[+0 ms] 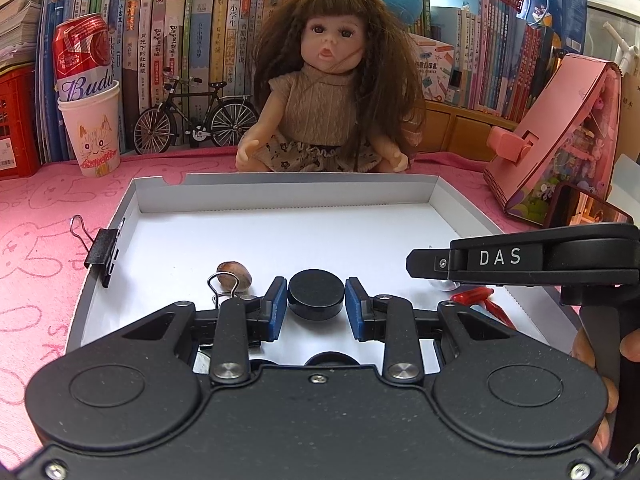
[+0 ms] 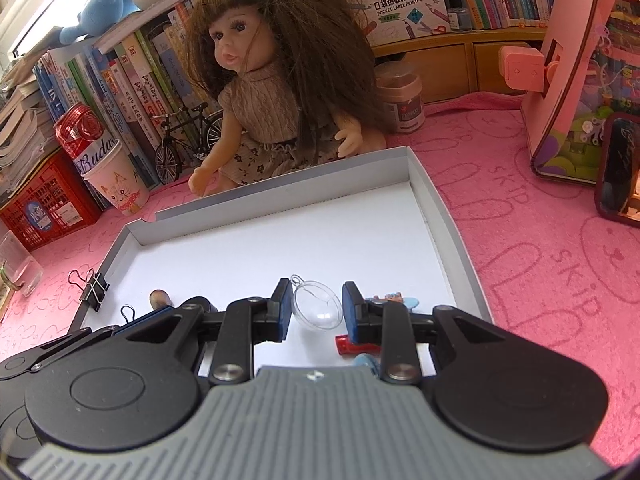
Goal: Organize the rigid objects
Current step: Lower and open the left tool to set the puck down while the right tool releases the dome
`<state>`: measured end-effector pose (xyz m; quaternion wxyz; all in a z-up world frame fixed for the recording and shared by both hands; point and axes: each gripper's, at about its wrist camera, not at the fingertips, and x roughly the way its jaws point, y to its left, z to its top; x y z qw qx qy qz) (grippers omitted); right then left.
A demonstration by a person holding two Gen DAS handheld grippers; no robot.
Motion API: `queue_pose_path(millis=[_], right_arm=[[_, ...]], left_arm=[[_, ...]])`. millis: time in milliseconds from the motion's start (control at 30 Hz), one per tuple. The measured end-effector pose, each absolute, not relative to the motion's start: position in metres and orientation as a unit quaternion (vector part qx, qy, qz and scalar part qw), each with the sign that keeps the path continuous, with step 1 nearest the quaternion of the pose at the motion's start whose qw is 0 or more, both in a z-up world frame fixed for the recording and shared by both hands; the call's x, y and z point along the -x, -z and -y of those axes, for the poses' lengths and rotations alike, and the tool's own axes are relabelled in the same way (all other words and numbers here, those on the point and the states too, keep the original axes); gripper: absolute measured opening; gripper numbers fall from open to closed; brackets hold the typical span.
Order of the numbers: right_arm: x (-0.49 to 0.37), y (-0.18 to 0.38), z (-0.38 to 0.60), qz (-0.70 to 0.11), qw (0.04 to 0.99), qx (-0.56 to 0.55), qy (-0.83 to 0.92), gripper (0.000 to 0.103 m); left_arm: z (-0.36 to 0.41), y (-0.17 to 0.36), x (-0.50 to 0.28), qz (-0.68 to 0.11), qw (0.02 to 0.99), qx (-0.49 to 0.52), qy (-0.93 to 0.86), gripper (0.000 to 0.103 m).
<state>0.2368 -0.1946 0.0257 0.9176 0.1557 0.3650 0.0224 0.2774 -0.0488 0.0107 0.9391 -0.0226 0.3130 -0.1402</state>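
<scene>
My left gripper (image 1: 316, 304) is shut on a black round disc (image 1: 316, 294), its blue pads pressed to both sides just above the white tray (image 1: 280, 179). My right gripper (image 2: 318, 304) is shut on a clear plastic half-ball (image 2: 318, 307) with a small loop on top, low over the same tray (image 2: 436, 216). The right gripper (image 1: 416, 266) also shows side-on at the right of the left wrist view. A brown nut (image 1: 235, 274), a wire clip loop (image 1: 221, 288) and a red toy piece (image 1: 478, 296) lie on the tray floor.
A black binder clip (image 1: 102, 250) grips the tray's left wall. A red toy (image 2: 356, 346) and small blue figures (image 2: 396, 302) lie under my right fingers. A doll (image 1: 324, 92) sits behind the tray, a cup holding a can (image 1: 94, 128) at the left, a pink house (image 1: 560, 132) at the right.
</scene>
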Motion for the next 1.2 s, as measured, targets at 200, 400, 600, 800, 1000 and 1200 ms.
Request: queue_pose_path(millis=[200, 400, 600, 800, 1000, 1200], right_arm=[[-0.2374, -0.0243, 0.1941, -0.366, 0.917, -0.156, -0.019, 0.034], [-0.2368, -0.0239, 0.1938, -0.364, 0.918, -0.157, -0.019, 0.035], [-0.2366, -0.0241, 0.1931, -0.365, 0.918, -0.156, -0.018, 0.035], [-0.2351, -0.0244, 0.1944, -0.363, 0.918, -0.159, -0.018, 0.035], [-0.2322, -0.0276, 0.1951, -0.358, 0.92, -0.158, -0.018, 0.046], [-0.2274, -0.0315, 0.1944, -0.35, 0.924, -0.152, -0.017, 0.053]], left_arm=[[0.0496, -0.008, -0.2773, -0.317, 0.938, 0.023, 0.138, 0.03], [0.0494, -0.0082, -0.2773, -0.316, 0.938, 0.023, 0.138, 0.03], [0.0499, -0.0077, -0.2771, -0.316, 0.938, 0.023, 0.138, 0.03], [0.0483, -0.0069, -0.2765, -0.316, 0.939, 0.026, 0.135, 0.03], [0.0477, -0.0076, -0.2748, -0.315, 0.939, 0.028, 0.132, 0.035], [0.0488, -0.0102, -0.2707, -0.311, 0.941, 0.026, 0.131, 0.042]])
